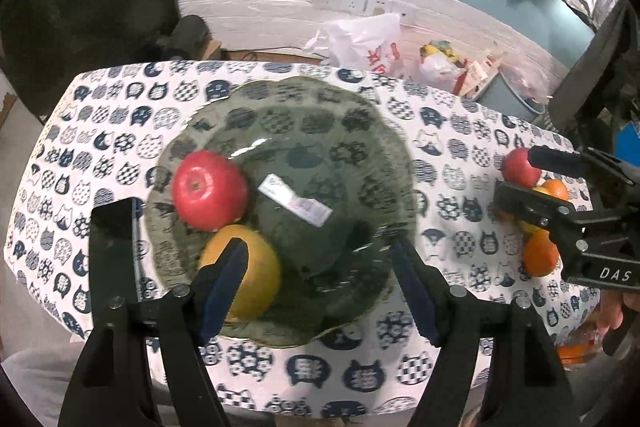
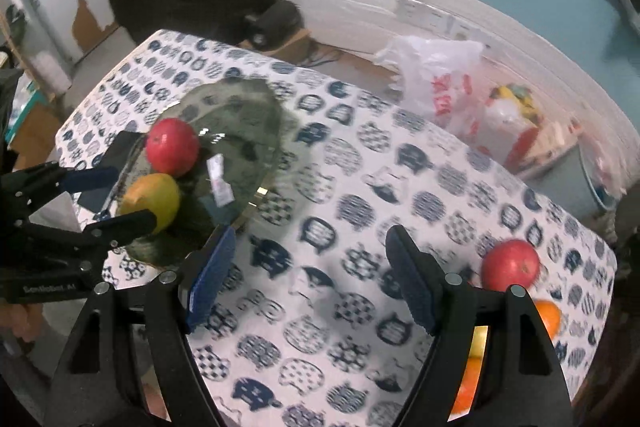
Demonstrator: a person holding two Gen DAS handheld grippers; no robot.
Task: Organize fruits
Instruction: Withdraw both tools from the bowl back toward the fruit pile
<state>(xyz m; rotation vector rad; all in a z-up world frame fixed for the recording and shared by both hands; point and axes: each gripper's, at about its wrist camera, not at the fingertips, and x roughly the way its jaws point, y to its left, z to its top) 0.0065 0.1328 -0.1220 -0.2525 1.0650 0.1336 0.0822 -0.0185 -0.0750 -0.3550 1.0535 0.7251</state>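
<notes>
Left wrist view: my left gripper (image 1: 320, 267) hangs over the glass plate (image 1: 280, 99) with jaws apart and nothing held, its left pad beside the yellow fruit (image 1: 256, 267), which lies against the red apple (image 1: 210, 189); a careless dip could nudge either off the shallow rim. Right wrist view: my right gripper (image 2: 308, 275) is spread and empty above bare tablecloth (image 2: 360, 167), the loose apple (image 2: 510, 265) and oranges (image 2: 548, 315) off to its right near the table edge. I judge a clumsy approach might roll them off.
</notes>
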